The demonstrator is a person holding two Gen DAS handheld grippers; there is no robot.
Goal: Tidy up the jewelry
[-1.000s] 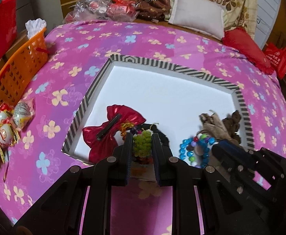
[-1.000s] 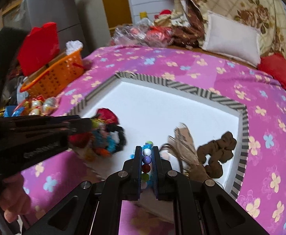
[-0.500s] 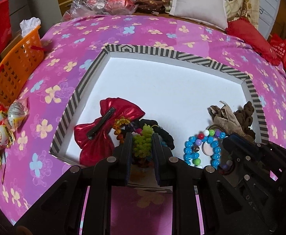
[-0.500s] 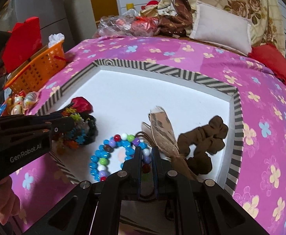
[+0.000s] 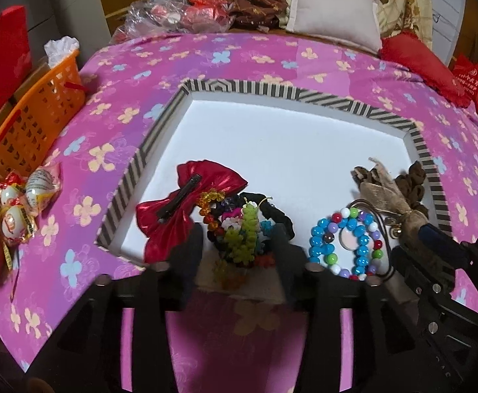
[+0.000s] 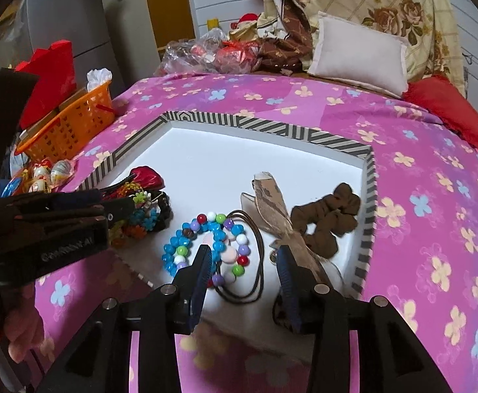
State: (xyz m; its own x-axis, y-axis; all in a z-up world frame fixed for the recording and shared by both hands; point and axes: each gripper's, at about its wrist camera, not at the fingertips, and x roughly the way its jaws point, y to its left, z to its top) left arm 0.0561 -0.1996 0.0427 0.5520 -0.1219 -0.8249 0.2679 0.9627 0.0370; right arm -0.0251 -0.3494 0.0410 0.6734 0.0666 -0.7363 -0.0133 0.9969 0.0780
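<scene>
A white tray with a striped rim (image 5: pixel 239 86) (image 6: pixel 265 127) lies on the pink flowered bedspread. In it are a red bow clip (image 5: pixel 186 209), a cluster of colourful bracelets with a green beaded one (image 5: pixel 243 239), a blue beaded bracelet (image 5: pixel 343 242) (image 6: pixel 206 239), a tan ribbon bow (image 6: pixel 271 209) and a brown scrunchie (image 6: pixel 327 219). My left gripper (image 5: pixel 240 245) is open around the green bracelet, which rests in the tray. My right gripper (image 6: pixel 243 265) is open above the blue bracelet and a brown cord (image 6: pixel 255 262).
An orange basket (image 5: pixel 32 121) stands at the left edge of the bed, with wrapped toy eggs (image 5: pixel 19 206) beside it. A white pillow (image 6: pixel 356 52), a red cushion (image 5: pixel 419 62) and plastic bags lie at the back.
Both grippers have opened. The left let go of the green bracelet cluster and the right let go of the blue beaded bracelet, which now lie in the tray.
</scene>
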